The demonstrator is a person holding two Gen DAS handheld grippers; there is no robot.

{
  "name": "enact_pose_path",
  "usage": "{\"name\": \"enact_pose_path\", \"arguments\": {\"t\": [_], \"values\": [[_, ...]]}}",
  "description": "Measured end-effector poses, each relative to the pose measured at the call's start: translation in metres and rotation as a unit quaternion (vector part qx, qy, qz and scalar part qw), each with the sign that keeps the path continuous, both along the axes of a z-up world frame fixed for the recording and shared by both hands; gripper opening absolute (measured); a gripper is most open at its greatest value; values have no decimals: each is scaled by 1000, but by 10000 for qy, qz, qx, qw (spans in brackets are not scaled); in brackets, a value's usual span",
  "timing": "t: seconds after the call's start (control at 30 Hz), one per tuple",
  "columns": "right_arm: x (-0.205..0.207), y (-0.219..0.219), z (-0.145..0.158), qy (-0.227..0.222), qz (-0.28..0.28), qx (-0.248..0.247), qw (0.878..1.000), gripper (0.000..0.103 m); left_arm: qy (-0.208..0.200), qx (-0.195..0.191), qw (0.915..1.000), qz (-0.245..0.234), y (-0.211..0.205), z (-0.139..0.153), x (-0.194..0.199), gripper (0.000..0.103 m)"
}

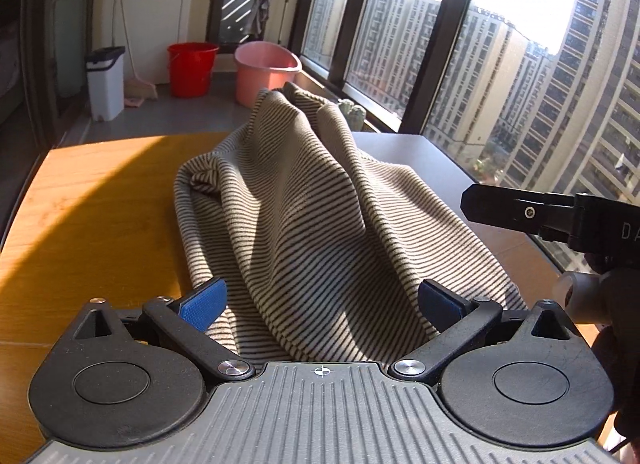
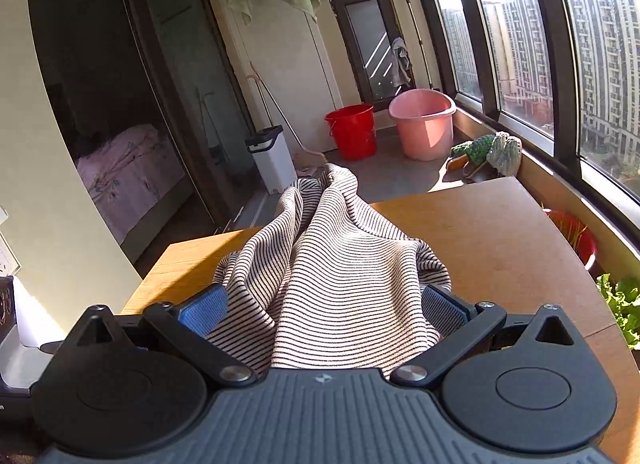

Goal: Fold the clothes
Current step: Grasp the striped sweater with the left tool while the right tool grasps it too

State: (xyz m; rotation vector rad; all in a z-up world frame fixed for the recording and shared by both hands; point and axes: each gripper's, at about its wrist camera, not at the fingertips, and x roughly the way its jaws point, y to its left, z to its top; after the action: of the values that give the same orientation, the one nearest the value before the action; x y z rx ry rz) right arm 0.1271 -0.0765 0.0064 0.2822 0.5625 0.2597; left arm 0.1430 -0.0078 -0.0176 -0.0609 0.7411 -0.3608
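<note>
On the wooden tabletop (image 1: 92, 200) lay the bunched striped garment (image 1: 304, 200), its near edge between the spread jaws of the left gripper (image 1: 320, 304) and right gripper (image 2: 322, 310). Beyond stood a red bucket (image 1: 191, 69), pink tub (image 1: 266, 76) and white bin (image 1: 106, 82).

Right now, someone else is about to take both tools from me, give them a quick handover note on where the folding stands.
Left tool: open, blue pads either side of the near edge of the beige black-striped knit garment, not clamped.
Right tool: open too, the same garment bunched between its pads.
Garment: heaped in a rumpled ridge on the wooden table, far end hanging past the far edge.
Done: no fold visible.
Left: grip the near edge, spread it flat, then fold.
</note>
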Motion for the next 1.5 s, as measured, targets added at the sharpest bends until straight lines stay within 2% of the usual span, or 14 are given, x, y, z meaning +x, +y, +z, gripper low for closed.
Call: {"name": "enact_pose_path", "arguments": {"t": [0.1,0.17,0.2,0.3,0.57,0.83,0.93,1.0,1.1,1.27,1.33,1.4,1.47,1.5], "values": [[47,8,-11,216,213,441,9986,103,258,73,9996,-56,-9,-16,28,103],[73,12,-30,685,312,608,9953,103,531,-11,9985,-101,-8,-29,43,103],[83,14,-41,895,354,666,9931,103,485,-30,9988,-109,-8,-31,45,103],[81,14,-58,824,385,695,9934,103,548,-107,9982,-239,4,-33,44,103],[36,-7,-61,931,792,1178,9855,103,317,372,9981,-362,2,-37,9,103],[-61,-7,-55,962,1511,858,9801,103,562,336,9907,-1189,22,-27,-72,103],[-86,-10,-52,1007,1678,825,9772,103,426,201,9902,-1314,35,-15,-97,103],[-92,-13,-49,1099,1790,807,9744,103,-237,465,9913,-1210,36,1,-106,103],[-92,-20,-43,1214,1785,896,9723,103,-1222,935,9801,-1251,21,18,-107,103],[-86,-53,-24,547,562,969,9922,103,-1203,1196,9778,-1227,-9,10,-90,103],[-81,-55,-23,434,330,888,9946,103,-1063,1375,9788,-1085,-18,-1,-74,90],[-75,-47,-24,421,413,865,9945,103,-798,1505,9813,-898,-21,-13,-59,53],[-68,-34,-27,405,566,736,9949,103,-657,1393,9847,-813,-15,-18,-51,33],[-65,-26,-29,403,649,624,9951,103,-684,1320,9859,-770,-10,-17,-52,29]]}}
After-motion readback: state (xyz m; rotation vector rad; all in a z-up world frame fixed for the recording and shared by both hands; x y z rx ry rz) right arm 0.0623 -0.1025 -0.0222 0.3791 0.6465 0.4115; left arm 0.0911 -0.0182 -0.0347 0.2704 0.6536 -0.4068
